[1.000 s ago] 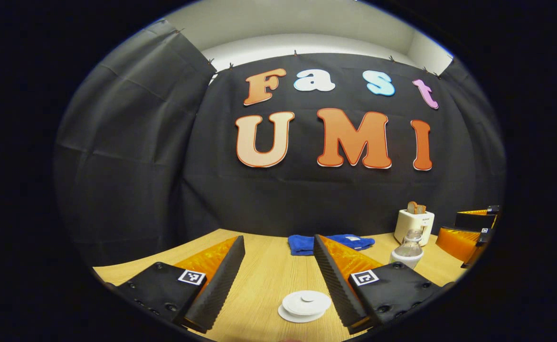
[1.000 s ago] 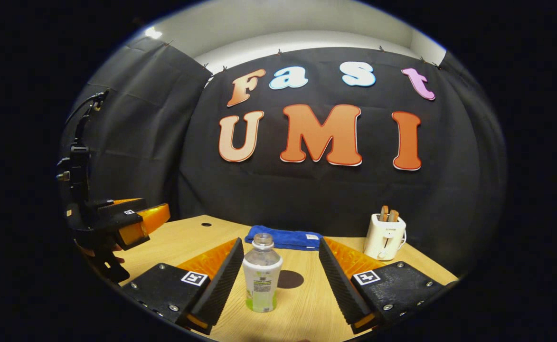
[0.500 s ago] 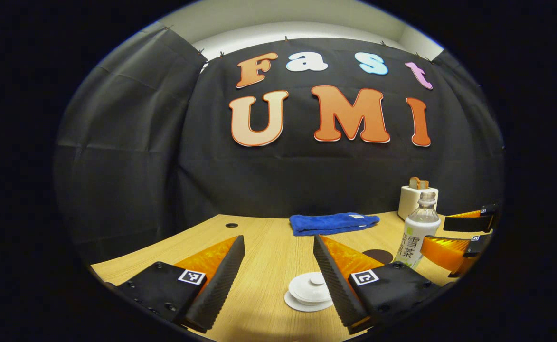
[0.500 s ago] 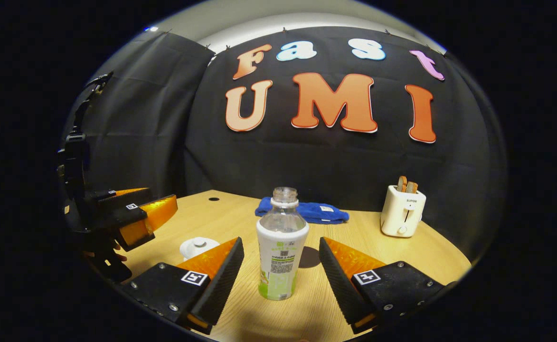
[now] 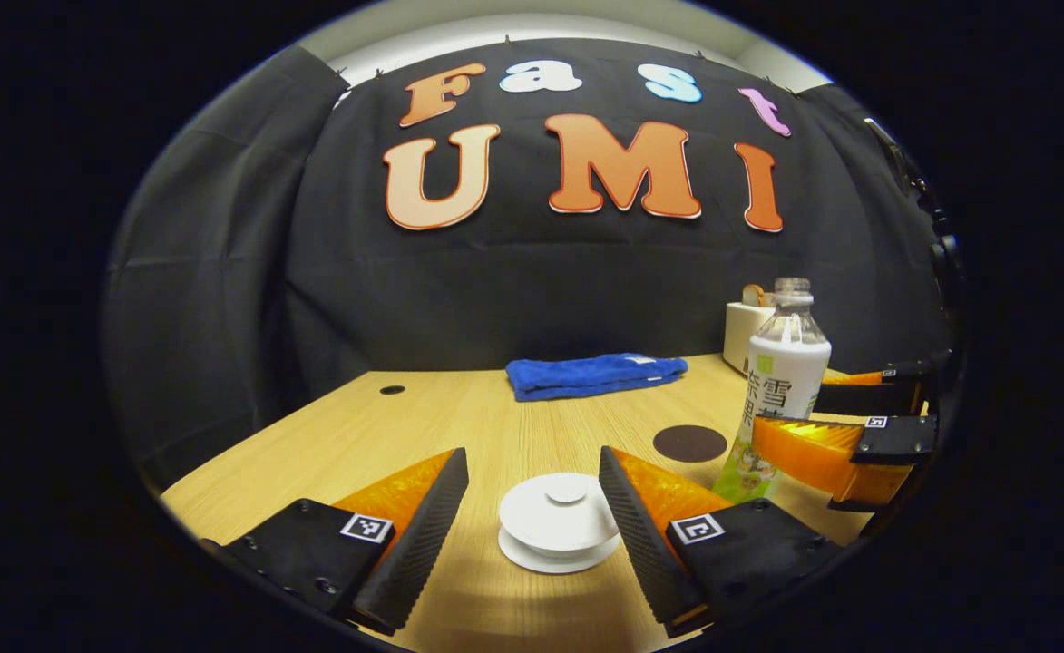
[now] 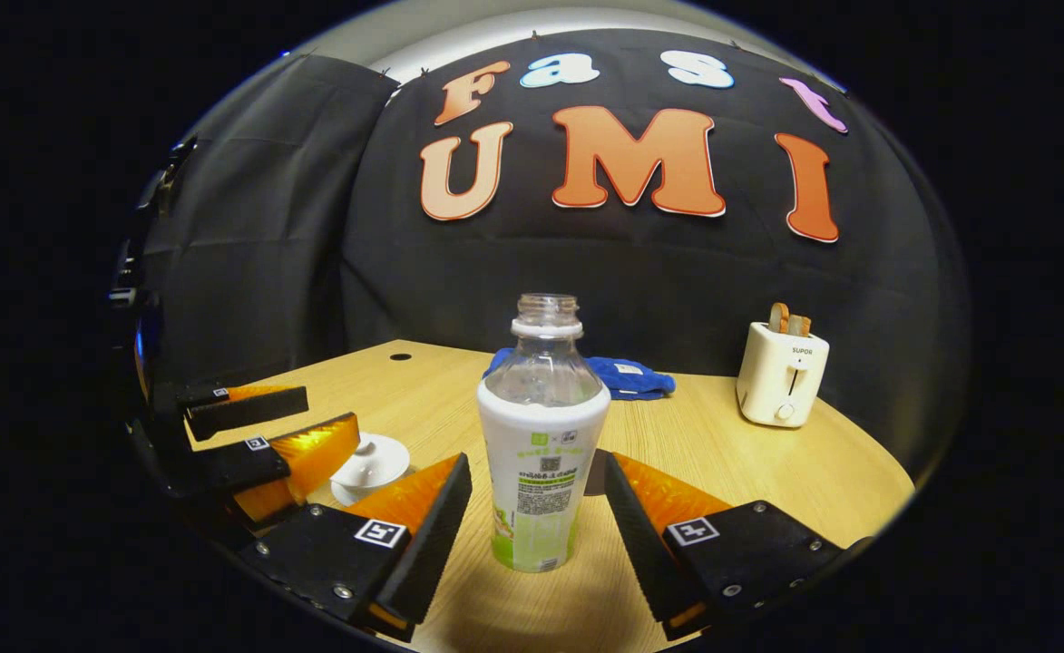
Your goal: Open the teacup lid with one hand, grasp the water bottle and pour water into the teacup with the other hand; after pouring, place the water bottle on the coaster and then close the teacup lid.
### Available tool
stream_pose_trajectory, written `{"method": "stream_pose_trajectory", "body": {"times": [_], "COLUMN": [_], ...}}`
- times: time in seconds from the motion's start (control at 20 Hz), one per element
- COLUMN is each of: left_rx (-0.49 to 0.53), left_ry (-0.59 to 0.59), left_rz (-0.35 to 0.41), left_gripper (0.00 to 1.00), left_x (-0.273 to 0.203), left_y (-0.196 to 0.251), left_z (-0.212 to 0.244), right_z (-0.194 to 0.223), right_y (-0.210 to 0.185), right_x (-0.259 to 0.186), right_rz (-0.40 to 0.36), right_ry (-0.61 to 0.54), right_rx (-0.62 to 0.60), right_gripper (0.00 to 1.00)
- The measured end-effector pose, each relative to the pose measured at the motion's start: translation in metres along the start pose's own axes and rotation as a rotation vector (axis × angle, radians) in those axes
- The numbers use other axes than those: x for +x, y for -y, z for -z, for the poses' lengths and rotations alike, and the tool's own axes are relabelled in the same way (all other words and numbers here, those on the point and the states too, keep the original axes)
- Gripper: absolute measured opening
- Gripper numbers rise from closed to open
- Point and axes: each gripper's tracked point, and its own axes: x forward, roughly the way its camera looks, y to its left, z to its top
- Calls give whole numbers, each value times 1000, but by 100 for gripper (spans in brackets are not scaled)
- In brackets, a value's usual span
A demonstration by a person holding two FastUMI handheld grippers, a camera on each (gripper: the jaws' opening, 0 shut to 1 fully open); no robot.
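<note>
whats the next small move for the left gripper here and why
Probably ease the left gripper forward and down, then close on the lid's knob. Its fingers are open on either side of the teacup, whose lid is still on, while the right gripper is open around the upright water bottle.

The table point(image 6: 749, 462) looks like pale wood with a fine straight grain and a matt finish. The water bottle point(image 6: 542, 444) is clear, smooth plastic above, wrapped below in a glossy printed sleeve. The teacup lid point(image 5: 561, 512) is smooth white ceramic with a soft sheen. The towel point(image 5: 593, 374) is nappy blue cloth. The toaster point(image 6: 782, 374) is smooth cream plastic. The coaster point(image 5: 689, 443) looks dark and matt.
</note>
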Motion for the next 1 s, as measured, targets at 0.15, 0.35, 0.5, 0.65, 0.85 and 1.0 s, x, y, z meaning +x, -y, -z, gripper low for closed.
{"method": "stream_pose_trajectory", "body": {"times": [0.15,0.35,0.5,0.65,0.85,1.0], "left_rx": [31,63,67,50,62,63], "left_ry": [-19,-24,-48,-30,-55,-61], "left_rz": [10,13,12,0,-4,12], "left_gripper": [96,93,93,85,76,63], "left_x": [3,15,20,24,27,28], "left_y": [5,14,17,14,14,17], "left_z": [4,7,13,11,16,15], "right_z": [6,22,30,31,30,24], "right_y": [1,4,2,1,1,6], "right_x": [5,14,18,21,18,14], "right_rz": [0,14,4,-2,-5,-2], "right_ry": [-16,-45,-62,-56,-48,-34], "right_rx": [6,8,34,31,12,9], "right_gripper": [87,87,87,83,67,66]}}
